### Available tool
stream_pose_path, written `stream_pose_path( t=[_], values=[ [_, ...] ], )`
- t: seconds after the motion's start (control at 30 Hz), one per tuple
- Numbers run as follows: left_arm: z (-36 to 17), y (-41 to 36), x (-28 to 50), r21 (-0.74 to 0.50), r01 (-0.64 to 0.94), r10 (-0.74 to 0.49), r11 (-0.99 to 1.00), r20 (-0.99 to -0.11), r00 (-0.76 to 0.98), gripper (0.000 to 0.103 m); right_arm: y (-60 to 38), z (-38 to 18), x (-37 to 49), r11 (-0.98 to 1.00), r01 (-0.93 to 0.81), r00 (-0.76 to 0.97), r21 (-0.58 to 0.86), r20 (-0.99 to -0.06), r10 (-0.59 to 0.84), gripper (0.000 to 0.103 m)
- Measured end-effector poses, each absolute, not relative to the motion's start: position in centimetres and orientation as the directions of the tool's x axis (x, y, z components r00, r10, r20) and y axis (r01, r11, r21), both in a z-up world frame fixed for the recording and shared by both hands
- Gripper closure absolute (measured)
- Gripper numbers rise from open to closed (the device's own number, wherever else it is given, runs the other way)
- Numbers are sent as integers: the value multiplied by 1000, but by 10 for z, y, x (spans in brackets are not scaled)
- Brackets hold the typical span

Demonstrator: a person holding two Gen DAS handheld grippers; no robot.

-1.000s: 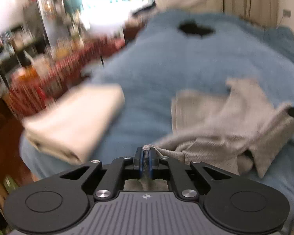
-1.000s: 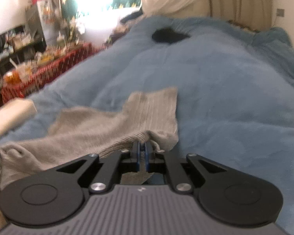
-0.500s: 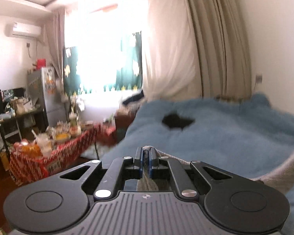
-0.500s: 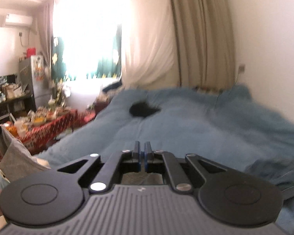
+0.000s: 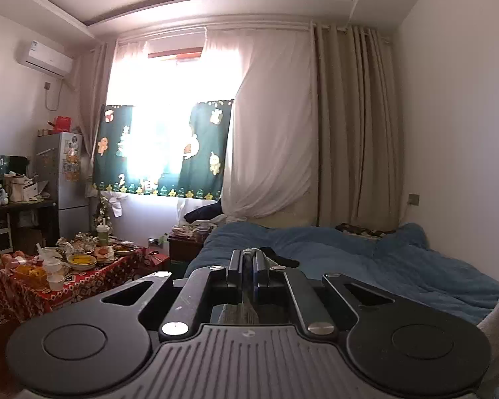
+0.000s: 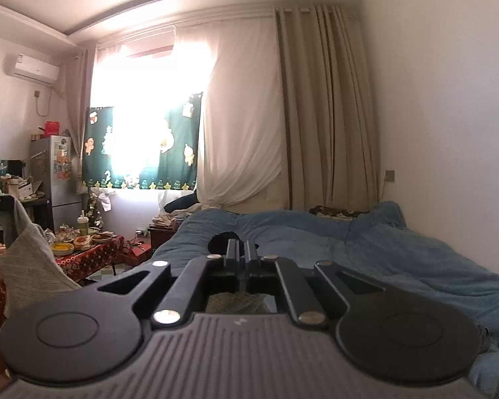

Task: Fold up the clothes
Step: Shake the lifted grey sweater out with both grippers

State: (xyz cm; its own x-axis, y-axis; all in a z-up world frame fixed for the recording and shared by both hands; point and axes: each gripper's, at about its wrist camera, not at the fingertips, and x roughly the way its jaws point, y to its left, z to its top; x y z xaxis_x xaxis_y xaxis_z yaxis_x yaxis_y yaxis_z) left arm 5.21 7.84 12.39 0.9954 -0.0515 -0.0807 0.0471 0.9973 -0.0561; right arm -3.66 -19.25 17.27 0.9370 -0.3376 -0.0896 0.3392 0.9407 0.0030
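Nearest the lenses: left black two-finger gripper pressed together on a fold of grey ribbed knit garment; right black two-finger gripper likewise pinching grey knit. Garment lifted clear above rumpled blue fleece bed cover. Farther, small black cloth mid-bed. Beyond left bed edge, red-patterned table.

Lifted both grippers, left and right, from low over the blue bed to level with the room, carrying the grey garment off the blanket so it hangs in the air between them.
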Motion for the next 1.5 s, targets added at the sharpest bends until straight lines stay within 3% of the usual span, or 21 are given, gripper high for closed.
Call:
stream_pose_path(
  t=[0.13, 0.27, 0.5, 0.63, 1.13, 1.5],
  values=[
    [111, 62, 79, -22, 50, -53, 998, -122, 991, 98, -206, 165, -20, 939, 344, 932, 11, -126, -340, 100],
    [78, 47, 130, 1, 40, -38, 999, -234, 972, 98, -232, 136, 20, 938, 347, 920, 23, -206, -335, 100],
    [9, 34, 235, 16, 10, -2, 1000, -436, 900, 98, -294, 51, 124, 928, 367, 863, 65, -395, -314, 100],
    [-24, 27, 290, 55, -2, 29, 998, -503, 864, 98, -326, 3, 195, 925, 375, 824, 63, -479, -302, 100],
    [-78, 19, 485, 118, -46, 110, 992, -618, 779, 98, -434, -98, 478, 923, 377, 755, 74, -602, -260, 101],
    [-126, 21, 612, 197, -83, 201, 977, -714, 671, 98, -490, -146, 653, 921, 381, 729, 80, -638, -247, 101]
  ],
)
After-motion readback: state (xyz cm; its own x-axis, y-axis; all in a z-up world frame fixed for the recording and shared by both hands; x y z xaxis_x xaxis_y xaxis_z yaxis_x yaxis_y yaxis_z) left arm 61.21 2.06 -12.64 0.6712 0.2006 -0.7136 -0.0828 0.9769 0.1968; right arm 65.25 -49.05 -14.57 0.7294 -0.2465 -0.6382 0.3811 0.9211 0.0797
